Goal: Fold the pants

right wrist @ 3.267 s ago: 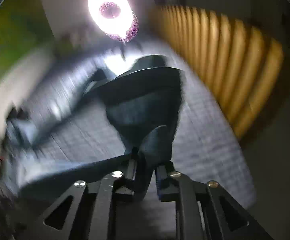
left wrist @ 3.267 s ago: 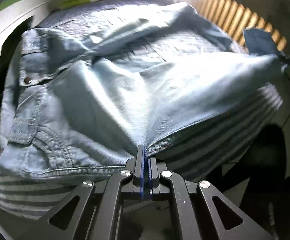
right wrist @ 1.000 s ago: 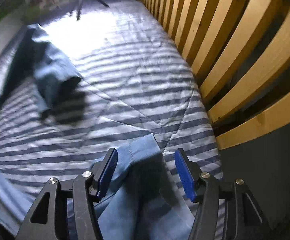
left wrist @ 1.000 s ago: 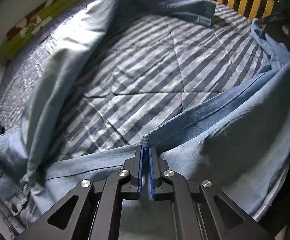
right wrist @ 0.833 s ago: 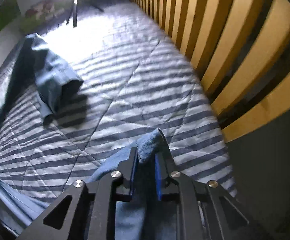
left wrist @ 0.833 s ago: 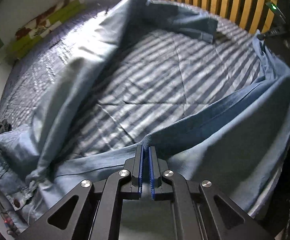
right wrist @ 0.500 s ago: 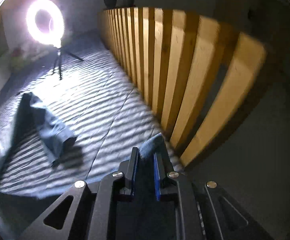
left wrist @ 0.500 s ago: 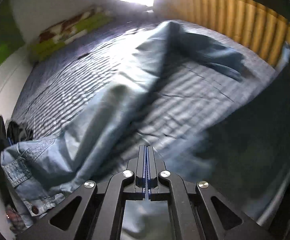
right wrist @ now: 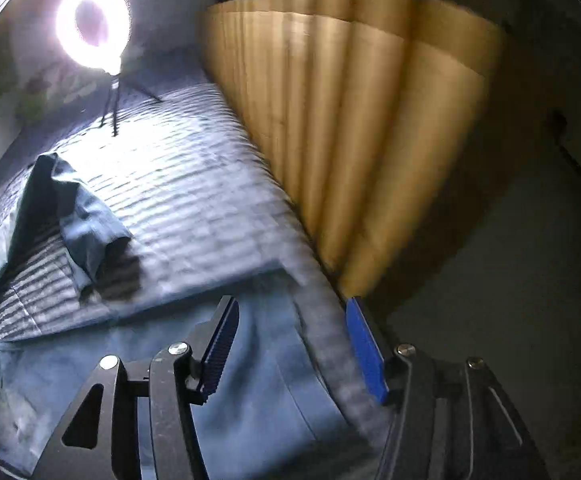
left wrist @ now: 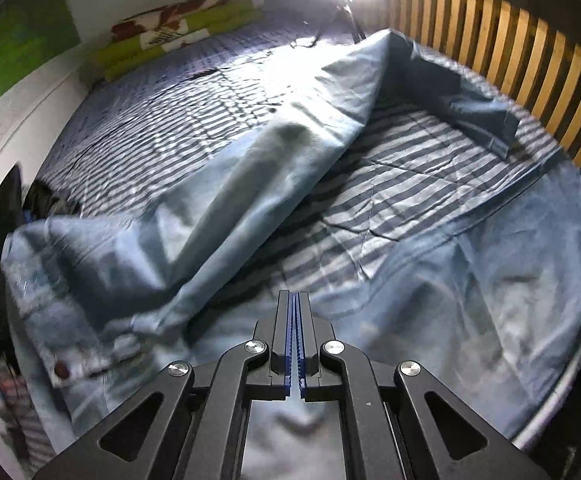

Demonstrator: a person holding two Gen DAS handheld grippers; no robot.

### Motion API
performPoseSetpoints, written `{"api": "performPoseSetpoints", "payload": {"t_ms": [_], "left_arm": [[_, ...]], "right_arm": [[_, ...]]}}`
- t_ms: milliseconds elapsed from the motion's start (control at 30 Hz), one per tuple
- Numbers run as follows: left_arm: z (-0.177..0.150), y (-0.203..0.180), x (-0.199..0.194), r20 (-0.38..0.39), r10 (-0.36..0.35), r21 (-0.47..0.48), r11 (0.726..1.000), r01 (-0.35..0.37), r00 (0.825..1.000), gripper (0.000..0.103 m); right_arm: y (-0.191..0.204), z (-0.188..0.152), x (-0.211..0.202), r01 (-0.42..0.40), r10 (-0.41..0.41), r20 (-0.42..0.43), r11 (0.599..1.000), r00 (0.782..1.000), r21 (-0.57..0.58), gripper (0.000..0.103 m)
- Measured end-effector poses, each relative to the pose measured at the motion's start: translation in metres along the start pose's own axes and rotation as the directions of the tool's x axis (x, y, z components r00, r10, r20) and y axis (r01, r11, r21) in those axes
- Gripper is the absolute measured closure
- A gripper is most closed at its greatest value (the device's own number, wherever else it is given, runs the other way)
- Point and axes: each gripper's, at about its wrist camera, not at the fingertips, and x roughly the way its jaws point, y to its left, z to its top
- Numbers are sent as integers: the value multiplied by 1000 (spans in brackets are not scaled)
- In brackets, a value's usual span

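Pants point(left wrist: 250, 184) lie spread on the bed point(left wrist: 410, 208), one leg along its near edge; left gripper point(left wrist: 295, 340) is closed and empty, right gripper point(right wrist: 290, 344) is opening with nothing pinched, so both should regrip that leg's edge evenly before folding.

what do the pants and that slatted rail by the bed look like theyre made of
Pants: likely light blue denim, matte, with stitched seams and a metal button at the waist. Slatted rail: looks like pale wood with a smooth yellowish finish; grain is too blurred to confirm.
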Motion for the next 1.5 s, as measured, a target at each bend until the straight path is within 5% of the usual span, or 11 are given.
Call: {"api": "performPoseSetpoints", "payload": {"t_ms": [167, 333, 533, 700, 867, 1000, 1200, 1233, 1267, 1500], "left_arm": [[-34, 12, -33, 8, -23, -69, 997, 23, 1000, 101], [-66, 3, -56, -5, -16, -62, 998, 16, 1000, 101], [-82, -15, -80, 11, -21, -51, 998, 22, 1000, 101], [-92, -26, -97, 20, -25, -36, 999, 25, 1000, 101], [-104, -18, -104, 17, -24, -76, 997, 25, 1000, 101], [-112, -9, -105, 2, -30, -114, 993, 30, 1000, 101], [-117, -7, -109, -6, -25, -137, 990, 24, 1000, 101], [-117, -7, -110, -6, -28, -139, 990, 27, 1000, 101], [-117, -8, -111, -5, -32, -139, 990, 31, 999, 101], [-115, -18, -110, -10, -35, -127, 991, 33, 999, 101]], "right_arm": [[-52, -73, 23, -19, 39, -114, 985, 993, 170, 51], [-70, -114, 42, -107, 163, -156, 942, 974, 319, 51], [-22, -95, 51, -161, 197, -190, 968, 962, 192, 55], [-21, -65, 17, -399, 416, -5, 875, 909, 275, 55], [-51, -80, 22, -259, 276, -9, 912, 961, 317, 55], [-76, -105, 45, -222, 259, -37, 885, 965, 410, 55], [-65, -109, 61, -276, 297, -10, 899, 955, 340, 56], [-59, -106, 63, -293, 317, -19, 897, 948, 330, 62], [-49, -99, 66, -330, 360, -39, 889, 932, 317, 87], [4, -50, 53, -260, 280, -123, 952, 952, 160, 95]]}}
